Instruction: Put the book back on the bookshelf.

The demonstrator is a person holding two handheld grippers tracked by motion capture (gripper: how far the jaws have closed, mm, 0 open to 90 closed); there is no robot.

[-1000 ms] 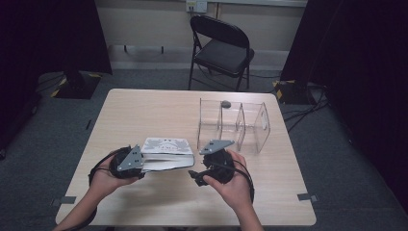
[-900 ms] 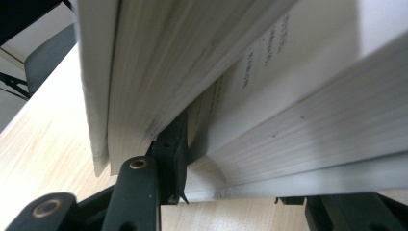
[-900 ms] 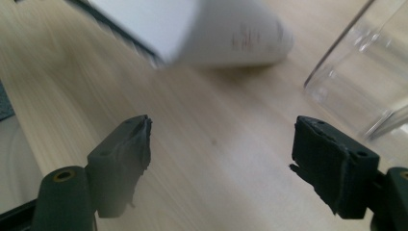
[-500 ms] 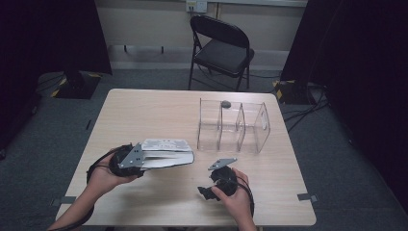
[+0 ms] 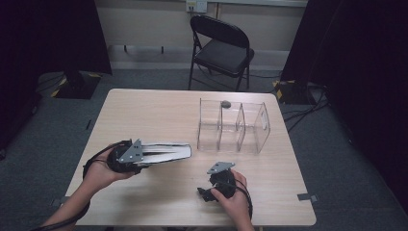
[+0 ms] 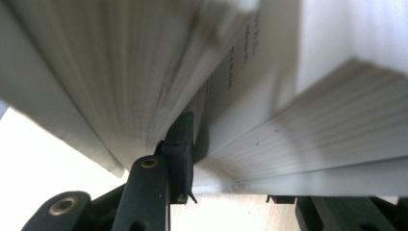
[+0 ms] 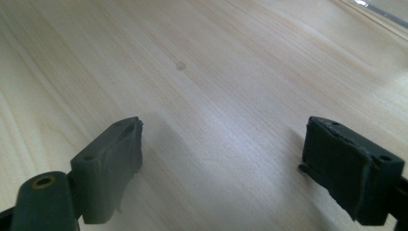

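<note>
Two claws, two jobs: my left gripper [image 5: 144, 155] clamps a book [image 5: 166, 152] by its end, jaws just closing tighter, holding it level above the table [image 5: 159, 113]. My right gripper [image 5: 206, 194], jaws just opening wide with nothing between them, rests low near the table's front edge. I judge the carry is in hand; next the book must go upright into the clear rack [image 5: 233, 126].
</note>
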